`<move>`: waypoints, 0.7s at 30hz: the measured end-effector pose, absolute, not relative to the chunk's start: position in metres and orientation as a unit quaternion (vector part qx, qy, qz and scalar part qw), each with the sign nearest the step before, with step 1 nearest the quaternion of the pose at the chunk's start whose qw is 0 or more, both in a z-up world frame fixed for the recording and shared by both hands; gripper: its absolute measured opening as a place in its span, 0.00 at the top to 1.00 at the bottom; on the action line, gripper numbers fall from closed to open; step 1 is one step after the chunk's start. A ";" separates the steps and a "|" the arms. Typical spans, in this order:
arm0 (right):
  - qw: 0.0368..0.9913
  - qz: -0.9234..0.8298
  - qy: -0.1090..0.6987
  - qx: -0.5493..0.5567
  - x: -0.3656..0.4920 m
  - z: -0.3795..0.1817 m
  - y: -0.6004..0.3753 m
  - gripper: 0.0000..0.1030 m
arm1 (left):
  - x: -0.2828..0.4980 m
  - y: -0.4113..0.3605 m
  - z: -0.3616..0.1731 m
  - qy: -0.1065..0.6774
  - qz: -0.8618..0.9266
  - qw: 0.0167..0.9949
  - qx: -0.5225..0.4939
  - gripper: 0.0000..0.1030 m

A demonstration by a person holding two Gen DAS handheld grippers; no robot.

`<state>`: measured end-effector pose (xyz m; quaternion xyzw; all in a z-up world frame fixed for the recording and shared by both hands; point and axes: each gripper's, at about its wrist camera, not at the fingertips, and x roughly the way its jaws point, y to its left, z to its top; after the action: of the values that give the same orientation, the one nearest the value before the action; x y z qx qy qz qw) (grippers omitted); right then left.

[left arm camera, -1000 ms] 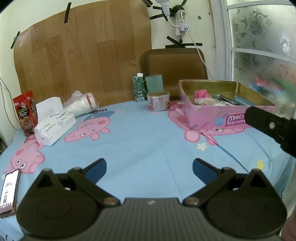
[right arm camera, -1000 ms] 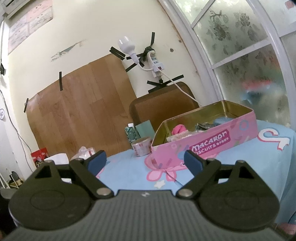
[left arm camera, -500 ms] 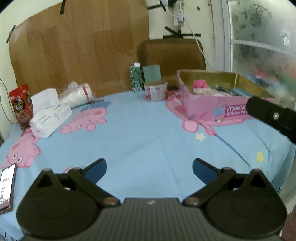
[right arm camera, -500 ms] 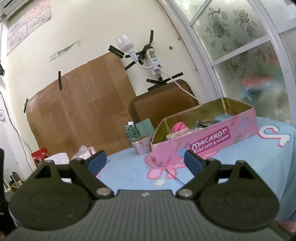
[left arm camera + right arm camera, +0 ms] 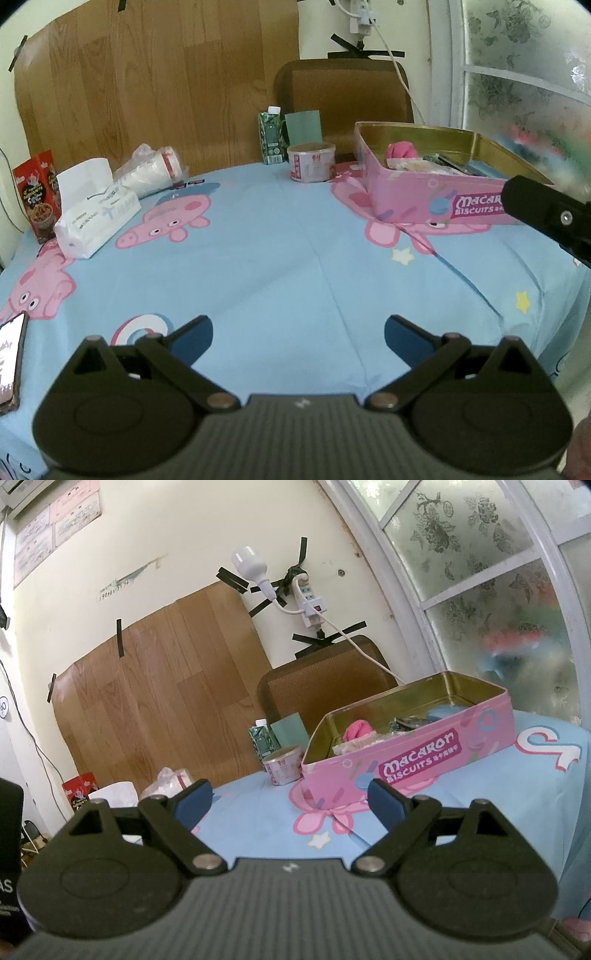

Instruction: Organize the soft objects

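Both grippers gape wide and empty above the bench (image 5: 295,258): left gripper (image 5: 298,332), right gripper (image 5: 290,800), with the pink tin (image 5: 417,195) at two o'clock.

Pink biscuit tin (image 5: 417,195), rectangular, lid off, gold interior, upright on table's right side. Inside at left end: pink soft object (image 5: 400,150), bunched; beside it, pale crumpled item (image 5: 417,165).

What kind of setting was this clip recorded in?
Most likely a home dining spot: a table under a cartoon-pig tablecloth, a chair pushed against its far side, and household clutter such as a tissue pack and a biscuit tin.
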<state>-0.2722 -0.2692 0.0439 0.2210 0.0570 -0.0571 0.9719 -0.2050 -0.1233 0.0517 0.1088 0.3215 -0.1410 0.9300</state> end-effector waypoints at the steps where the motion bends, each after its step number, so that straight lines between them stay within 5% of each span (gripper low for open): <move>1: 0.972 -0.057 0.057 0.221 -0.272 0.044 -0.269 0.10 | -0.205 -0.124 0.051 0.323 -0.141 0.930 0.109 0.00; 21: 0.971 -0.053 0.069 0.222 -0.268 0.042 -0.272 0.10 | -0.203 -0.124 0.049 0.332 -0.142 0.926 0.114 0.00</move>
<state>-0.2678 -0.2720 0.0415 0.2222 0.0687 -0.0527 0.9711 -0.2035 -0.1243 0.0486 0.1136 0.3322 -0.1418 0.9255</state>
